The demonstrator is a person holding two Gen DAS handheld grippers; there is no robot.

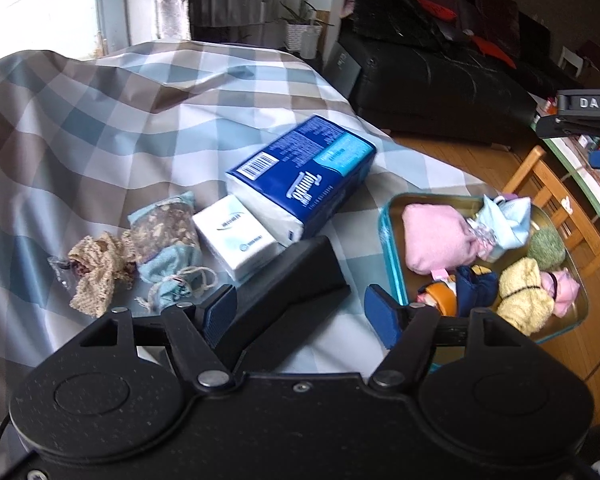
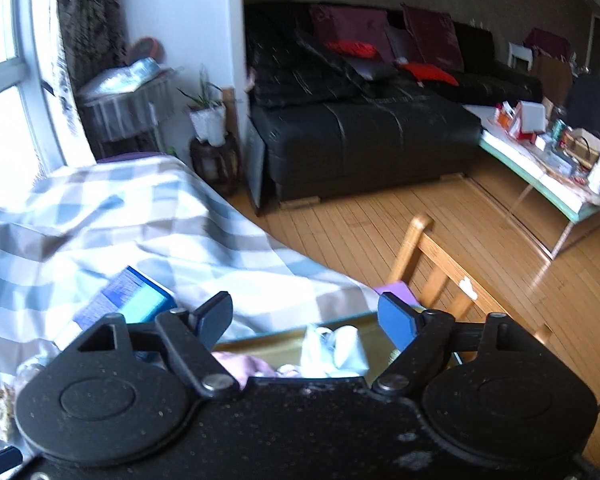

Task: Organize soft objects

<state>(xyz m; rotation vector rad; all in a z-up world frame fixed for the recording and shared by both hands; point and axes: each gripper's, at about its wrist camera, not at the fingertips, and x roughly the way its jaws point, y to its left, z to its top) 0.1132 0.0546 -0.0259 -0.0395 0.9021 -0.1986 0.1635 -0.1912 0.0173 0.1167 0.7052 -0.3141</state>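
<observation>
While both grippers stand open and empty, left gripper hovers just left of teal tin holding soft toys; right gripper above tin's far rim.

from here i see a black sofa with red cushions, a potted plant, a wooden chair, a cluttered glass coffee table.
</observation>
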